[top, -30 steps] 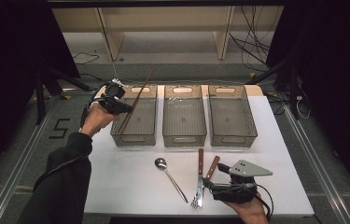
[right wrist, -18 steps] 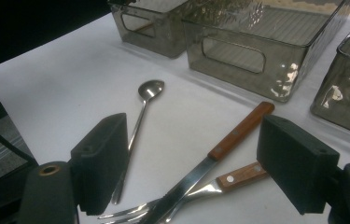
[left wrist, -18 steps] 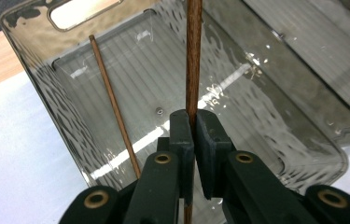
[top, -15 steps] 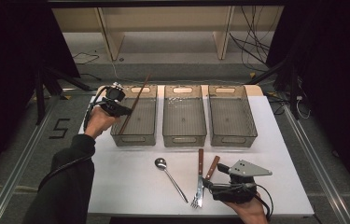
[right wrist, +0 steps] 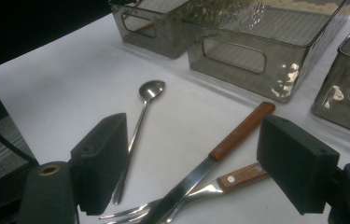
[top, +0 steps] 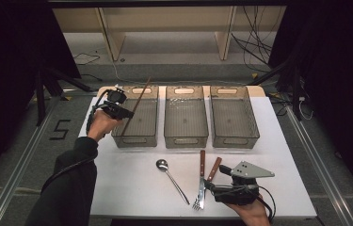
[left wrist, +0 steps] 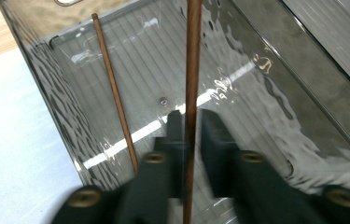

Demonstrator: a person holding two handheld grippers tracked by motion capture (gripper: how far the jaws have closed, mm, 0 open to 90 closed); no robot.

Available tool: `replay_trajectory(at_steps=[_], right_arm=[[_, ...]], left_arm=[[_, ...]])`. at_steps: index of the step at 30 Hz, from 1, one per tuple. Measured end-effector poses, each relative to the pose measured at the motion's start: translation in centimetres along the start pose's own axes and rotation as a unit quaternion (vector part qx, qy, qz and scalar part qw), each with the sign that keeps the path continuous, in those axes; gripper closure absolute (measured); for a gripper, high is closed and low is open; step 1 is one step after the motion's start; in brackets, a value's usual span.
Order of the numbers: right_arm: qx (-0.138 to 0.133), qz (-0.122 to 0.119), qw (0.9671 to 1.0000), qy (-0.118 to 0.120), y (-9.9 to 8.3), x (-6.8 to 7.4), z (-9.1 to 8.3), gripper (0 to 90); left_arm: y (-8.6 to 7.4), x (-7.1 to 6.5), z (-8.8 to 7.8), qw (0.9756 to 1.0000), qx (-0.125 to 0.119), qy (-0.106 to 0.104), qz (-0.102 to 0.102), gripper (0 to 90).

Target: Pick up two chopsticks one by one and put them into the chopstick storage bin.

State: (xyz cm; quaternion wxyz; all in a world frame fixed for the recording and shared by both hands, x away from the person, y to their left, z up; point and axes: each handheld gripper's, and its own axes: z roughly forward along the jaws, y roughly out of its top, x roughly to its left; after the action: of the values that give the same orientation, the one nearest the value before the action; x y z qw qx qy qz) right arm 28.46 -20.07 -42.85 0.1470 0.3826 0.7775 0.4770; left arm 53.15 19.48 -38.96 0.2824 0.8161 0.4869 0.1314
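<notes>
Your left gripper has just been opening its jaws: the chopstick between them, now released, leans in the left bin. Your right gripper waits, jaws parted, over the knife.

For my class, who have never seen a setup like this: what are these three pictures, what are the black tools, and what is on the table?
A person stands at a white table with a hand-held two-jaw tool in each hand. One picture looks down from above; the other two come from small cameras riding on each tool.

The left gripper is over the leftmost of three clear bins. Its jaws have just been opening; a wooden chopstick stands between them, and a second chopstick leans inside the bin.

The right gripper rests open above a knife and a fork, both wooden-handled, crossing each other. A spoon lies beside them.
</notes>
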Motion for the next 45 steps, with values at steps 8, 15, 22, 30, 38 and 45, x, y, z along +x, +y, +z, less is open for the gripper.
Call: replay_trajectory(at_steps=[8,15,22,30,38,45], right_arm=[[0.0,0.0,1.0,0.001,0.1,0.1,0.0,25.7],[0.004,-0.005,1.0,0.004,0.4,0.4,0.2,25.7],[0.014,-0.01,0.9998,0.011,1.0,0.8,0.8,25.7],[0.032,-0.018,0.9992,0.018,1.9,1.3,2.1,25.5],[0.055,-0.018,0.9981,0.023,2.5,1.6,3.4,25.6],[0.071,-0.022,0.9969,0.028,3.2,2.1,4.7,25.6]], left_arm=[[-0.3,-0.5,-2.0,0.9994,-0.021,-0.017,-0.021,40.4],[-2.7,-2.0,-4.2,0.997,-0.062,-0.034,-0.03,27.2],[-5.3,-3.6,-5.6,0.9941,-0.092,-0.051,-0.028,21.2],[-8.3,-4.9,-6.8,0.9888,-0.13,-0.071,-0.022,17.3],[-11.3,-6.1,-7.3,0.9851,-0.146,-0.091,-0.006,15.6],[-13.4,-6.4,-7.9,0.9797,-0.17,-0.104,-0.012,15.1]])
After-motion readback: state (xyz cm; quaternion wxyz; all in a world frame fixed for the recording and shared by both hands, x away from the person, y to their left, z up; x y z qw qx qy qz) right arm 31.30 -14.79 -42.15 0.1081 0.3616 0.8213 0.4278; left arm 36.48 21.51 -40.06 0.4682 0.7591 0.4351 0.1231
